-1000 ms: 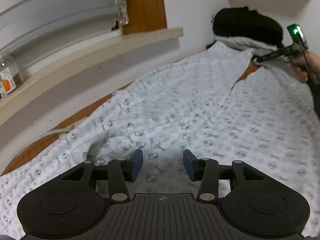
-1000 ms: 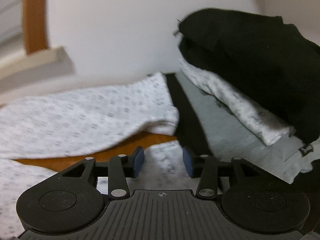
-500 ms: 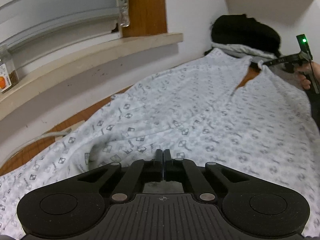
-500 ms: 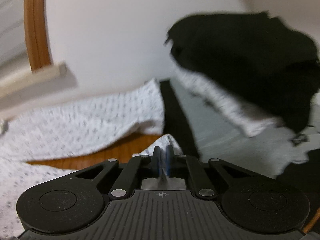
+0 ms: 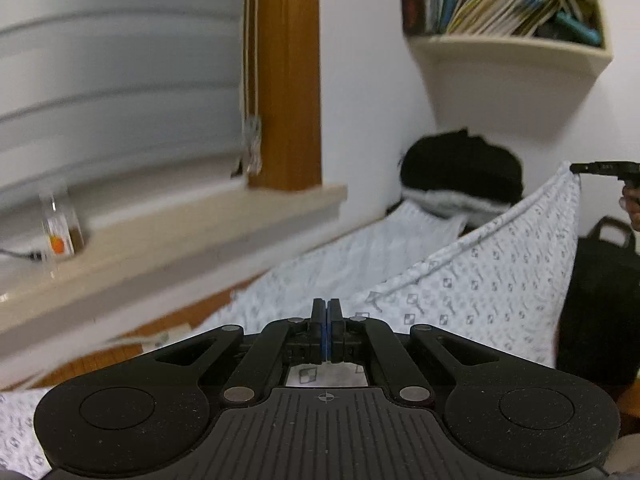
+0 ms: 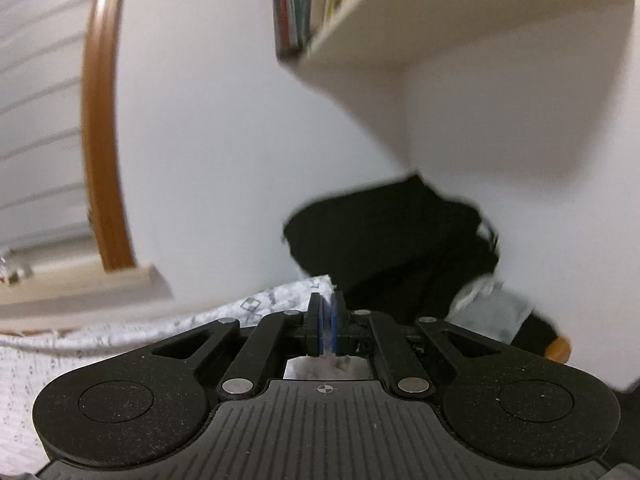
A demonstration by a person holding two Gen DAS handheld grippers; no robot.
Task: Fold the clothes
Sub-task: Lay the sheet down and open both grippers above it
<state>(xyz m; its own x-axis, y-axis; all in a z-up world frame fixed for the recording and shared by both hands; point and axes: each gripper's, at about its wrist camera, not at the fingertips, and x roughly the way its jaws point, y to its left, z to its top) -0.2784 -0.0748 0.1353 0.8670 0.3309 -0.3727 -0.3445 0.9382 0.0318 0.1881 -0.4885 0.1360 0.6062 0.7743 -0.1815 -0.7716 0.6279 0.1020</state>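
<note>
Left wrist view:
- The left hand-held gripper (image 5: pixel 327 330) is clenched on an edge of the shirt (image 5: pixel 488 284); the blue pads meet with patterned cloth between them.
- The shirt is white with small grey square marks. One part is raised off the table (image 5: pixel 120 356) and stretches taut up to the right.
- The far raised corner of the shirt is pinched by the right hand-held gripper (image 5: pixel 576 168), seen at the right edge of this view, with part of a hand (image 5: pixel 632 204) behind it.
- The rest of the shirt lies on the wooden table below the sill (image 5: pixel 172 236).
- A black pile (image 5: pixel 460 168) sits beyond the shirt against the wall, on top of a light grey garment (image 5: pixel 448 204).
- A small jar (image 5: pixel 60 228) stands on the sill, blurred.
- A wall shelf (image 5: pixel 508 48) above holds books.
- A dark bag (image 5: pixel 600 304) stands to the right, behind the raised cloth.

Right wrist view:
- The right hand-held gripper (image 6: pixel 327 328) is clenched on a corner of the shirt (image 6: pixel 256 308); cloth shows between the pads and below them.
- The shirt trails away to the left and down from the jaws.
- The black pile (image 6: pixel 392 240) lies just beyond the fingertips, near the wall.
- A grey garment (image 6: pixel 492 312) shows at the pile's right.
- The shelf (image 6: pixel 400 40) hangs overhead; the view is motion-blurred.
</note>
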